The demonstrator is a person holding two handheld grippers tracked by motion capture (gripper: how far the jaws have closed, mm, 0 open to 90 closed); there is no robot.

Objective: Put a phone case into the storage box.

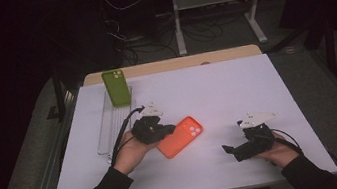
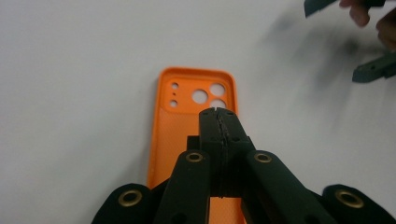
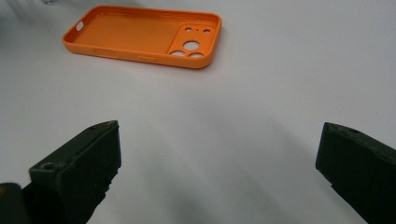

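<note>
White surface (image 1: 236, 89) is seen under the orange phone case (image 2: 180, 126). Left gripper (image 2: 218, 111) fingers are closed together, empty, above the case. Right gripper (image 3: 217, 158) fingers are held wide open, well apart from it.

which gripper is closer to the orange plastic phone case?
Left. Left gripper sits shut over the orange plastic phone case; right gripper rests apart on the white table.

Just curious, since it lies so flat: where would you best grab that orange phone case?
Probably by a long side wall. The orange phone case lies hollow side up on the table, so its raised rim gives an edge: one jaw inside, one outside, coming from above at the end away from the camera holes.
</note>
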